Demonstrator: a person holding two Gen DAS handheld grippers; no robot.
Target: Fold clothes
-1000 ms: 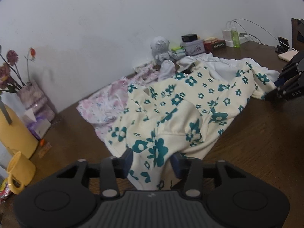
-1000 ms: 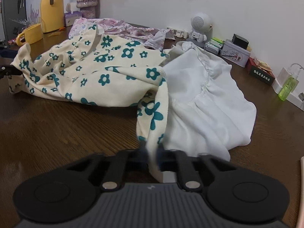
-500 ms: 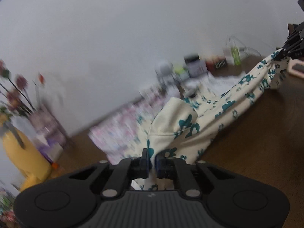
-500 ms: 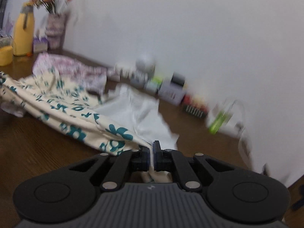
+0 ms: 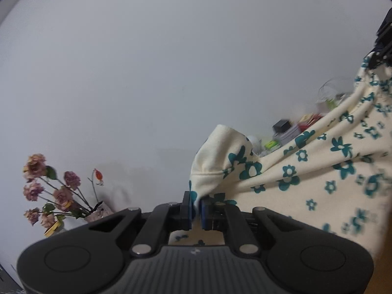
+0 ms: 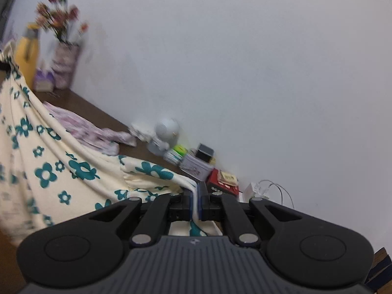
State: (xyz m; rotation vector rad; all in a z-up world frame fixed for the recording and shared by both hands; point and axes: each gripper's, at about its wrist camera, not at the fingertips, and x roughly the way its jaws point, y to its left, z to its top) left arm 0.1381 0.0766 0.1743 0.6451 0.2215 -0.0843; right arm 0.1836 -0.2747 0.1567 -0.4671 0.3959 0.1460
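- Left gripper (image 5: 196,207): fingers pinching a corner of the flowered shirt (image 5: 318,171).
- Right gripper (image 6: 195,202): fingers pinching another corner; shirt hangs between, above the desk (image 6: 80,103).

The left gripper (image 5: 196,207) has its jaws pinched tight on a corner of the floral garment (image 5: 306,171), raised clear of the surface. The right gripper (image 6: 195,204) grips the opposite corner the same way, jaws nearly touching, apparently level with the left, though blur makes that uncertain.
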